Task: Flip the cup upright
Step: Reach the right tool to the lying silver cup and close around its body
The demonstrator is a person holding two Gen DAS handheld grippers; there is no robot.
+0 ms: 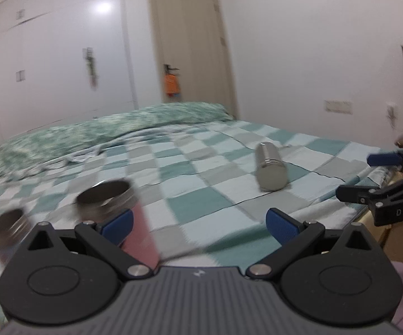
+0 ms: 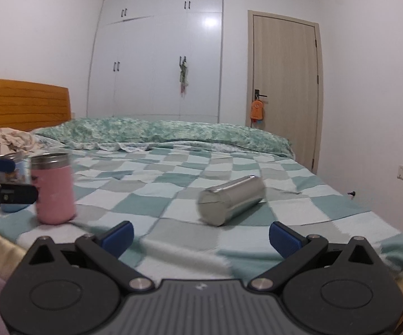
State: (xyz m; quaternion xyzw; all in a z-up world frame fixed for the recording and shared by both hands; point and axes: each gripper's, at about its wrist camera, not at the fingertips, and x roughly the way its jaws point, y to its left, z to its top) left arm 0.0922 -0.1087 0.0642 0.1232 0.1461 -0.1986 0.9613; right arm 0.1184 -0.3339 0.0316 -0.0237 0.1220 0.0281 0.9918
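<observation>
Steel cylindrical cup lies on side on checked blue-green bedspread, ahead of right gripper, slightly right; both right and left gripper spread, empty; pink upright tumbler far left; risk: smooth cup rolls on soft bedding if nudged off-centre.

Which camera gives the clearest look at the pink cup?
The right wrist view: the pink cup stands upright on the bed, whole and fairly sharp. In the left wrist view it sits blurred behind the left gripper, partly hidden by a finger.
</observation>
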